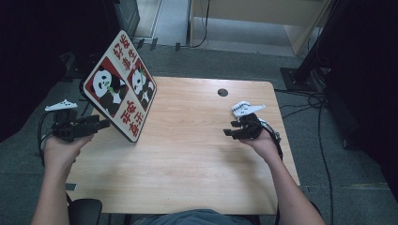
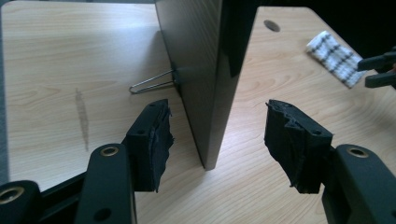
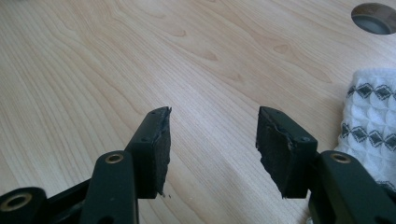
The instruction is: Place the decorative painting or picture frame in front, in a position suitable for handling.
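Two grippers stood wide-jawed: the left gripper (image 2: 219,140) straddled the red-and-cream panda picture board's (image 1: 121,84) edge at nine o'clock ungripped, the right gripper (image 1: 237,130) idle over the wooden worktop (image 1: 197,159).

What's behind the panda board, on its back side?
The panda board has a plain dark back; a thin wire stand juts from it and rests on the table. The left gripper straddles its edge, jaws open. How the stand attaches is hidden in shadow.

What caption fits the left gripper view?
Open left gripper straddling the edge of the standing panda board, above the wooden table.
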A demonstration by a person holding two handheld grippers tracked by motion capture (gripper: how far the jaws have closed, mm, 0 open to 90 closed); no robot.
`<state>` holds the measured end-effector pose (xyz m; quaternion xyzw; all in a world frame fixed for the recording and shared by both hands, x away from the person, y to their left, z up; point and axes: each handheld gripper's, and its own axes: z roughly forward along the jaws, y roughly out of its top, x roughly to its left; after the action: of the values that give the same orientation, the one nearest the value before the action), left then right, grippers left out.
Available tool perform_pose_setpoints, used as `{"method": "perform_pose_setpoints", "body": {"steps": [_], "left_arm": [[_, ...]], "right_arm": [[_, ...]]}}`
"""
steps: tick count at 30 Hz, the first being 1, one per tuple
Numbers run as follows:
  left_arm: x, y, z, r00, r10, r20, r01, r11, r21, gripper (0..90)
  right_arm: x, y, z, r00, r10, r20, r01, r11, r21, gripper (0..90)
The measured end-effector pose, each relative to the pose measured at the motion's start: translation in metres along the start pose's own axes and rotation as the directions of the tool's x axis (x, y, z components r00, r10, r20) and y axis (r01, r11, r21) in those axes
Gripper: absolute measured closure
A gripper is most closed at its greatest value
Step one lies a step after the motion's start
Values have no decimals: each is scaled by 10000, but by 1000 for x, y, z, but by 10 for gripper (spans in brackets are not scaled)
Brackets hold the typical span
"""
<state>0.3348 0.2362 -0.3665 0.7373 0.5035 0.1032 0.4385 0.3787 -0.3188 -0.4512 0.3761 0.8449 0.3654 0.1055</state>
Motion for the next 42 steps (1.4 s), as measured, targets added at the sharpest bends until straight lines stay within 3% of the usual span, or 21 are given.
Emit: {"method": "perform_pose_setpoints", "body": {"steps": [12, 18, 22, 42], "left_arm": [[1, 42, -18, 9991, -166, -391, 179, 9993, 330, 407], [0, 65, -21, 9983, 83, -569, -53, 9987, 516, 410], [2, 81, -21, 9985, -11, -547, 42, 9984, 567, 410], [13, 153, -6, 9937, 117, -1117, 62, 9873, 1586, 417]], "right_arm": [[-2, 0, 0, 10000, 43, 71, -43, 10000, 23, 461], [-3, 0, 0, 10000, 56, 73, -56, 9999, 109, 461], [-2, 0, 0, 9999, 11, 103, -12, 9999, 126, 461], [-4, -2, 0, 9998, 102, 144, -106, 9995, 281, 461]]}}
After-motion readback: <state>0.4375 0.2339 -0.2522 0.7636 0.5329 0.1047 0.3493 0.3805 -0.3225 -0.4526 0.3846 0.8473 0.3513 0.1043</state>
